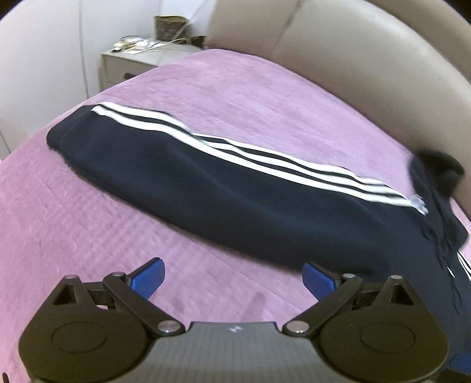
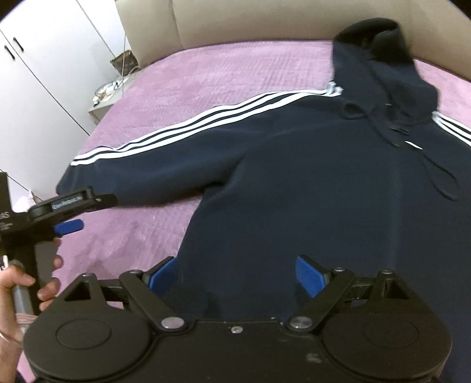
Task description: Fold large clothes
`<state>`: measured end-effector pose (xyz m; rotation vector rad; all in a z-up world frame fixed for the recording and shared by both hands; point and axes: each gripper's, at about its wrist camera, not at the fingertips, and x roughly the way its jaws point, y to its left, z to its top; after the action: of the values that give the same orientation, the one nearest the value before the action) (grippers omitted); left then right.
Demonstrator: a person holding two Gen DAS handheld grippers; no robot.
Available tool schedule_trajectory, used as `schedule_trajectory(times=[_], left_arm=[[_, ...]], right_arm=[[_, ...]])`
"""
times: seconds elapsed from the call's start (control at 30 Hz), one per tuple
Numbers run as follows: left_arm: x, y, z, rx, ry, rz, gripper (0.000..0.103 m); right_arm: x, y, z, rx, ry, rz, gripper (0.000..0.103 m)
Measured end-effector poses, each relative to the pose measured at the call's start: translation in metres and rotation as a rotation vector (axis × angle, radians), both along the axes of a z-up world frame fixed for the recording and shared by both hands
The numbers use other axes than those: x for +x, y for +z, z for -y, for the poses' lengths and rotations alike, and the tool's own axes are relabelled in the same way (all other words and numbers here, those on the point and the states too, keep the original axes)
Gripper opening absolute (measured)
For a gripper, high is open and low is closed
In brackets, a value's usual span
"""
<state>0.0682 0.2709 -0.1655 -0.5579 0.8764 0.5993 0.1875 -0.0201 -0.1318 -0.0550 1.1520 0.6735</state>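
Hoodie (image 2: 294, 182), navy with three white stripes down each sleeve, lies spread flat on the bed's purple quilted cover (image 2: 223, 70). Its body stretches straight ahead of the right hand-held gripper (image 2: 235, 275), and the hem area sits just beyond and beneath that gripper's blue pads (image 2: 309, 275). The hood (image 2: 379, 56) lies at the far end, up against the beige padded headboard (image 2: 265, 17), with the drawstrings (image 2: 441, 176) trailing down over the chest.

The left sleeve (image 1: 206, 173) reaches out flat across the cover, directly ahead of the left hand-held gripper (image 1: 234, 278), its cuff pointing far left toward the nightstand (image 1: 129, 63). The sleeve's near edge lies just beyond this gripper's right pad, though blur keeps me from telling whether they touch.

Both hand-held grippers are spread wide and hold nothing. The left one hovers over bare purple cover; in the right wrist view it shows at the far left, its blue finger (image 2: 69, 227) pointing toward the sleeve cuff, with the person's left hand (image 2: 32, 282) wrapped around its handle.

A woven bag (image 1: 170, 28) and small clutter sit on the nightstand, beyond the cuff. White wardrobe doors (image 2: 38, 73) stand to the far left of the right hand-held gripper.
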Motion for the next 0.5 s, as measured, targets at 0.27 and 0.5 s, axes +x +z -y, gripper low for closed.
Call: schedule_trajectory(times=[0.27, 0.5], left_arm=[[-0.015, -0.041, -0.088, -0.075, 0.147, 0.028, 0.103], [-0.014, -0.049, -0.126, 0.02, 0.182, 0.134, 0.103]], right_arm=[[0.035, -0.031, -0.079, -0.147, 0.013, 0.169, 0.102], [0.065, -0.067, -0.109, -0.228, -0.037, 0.25, 0.102]])
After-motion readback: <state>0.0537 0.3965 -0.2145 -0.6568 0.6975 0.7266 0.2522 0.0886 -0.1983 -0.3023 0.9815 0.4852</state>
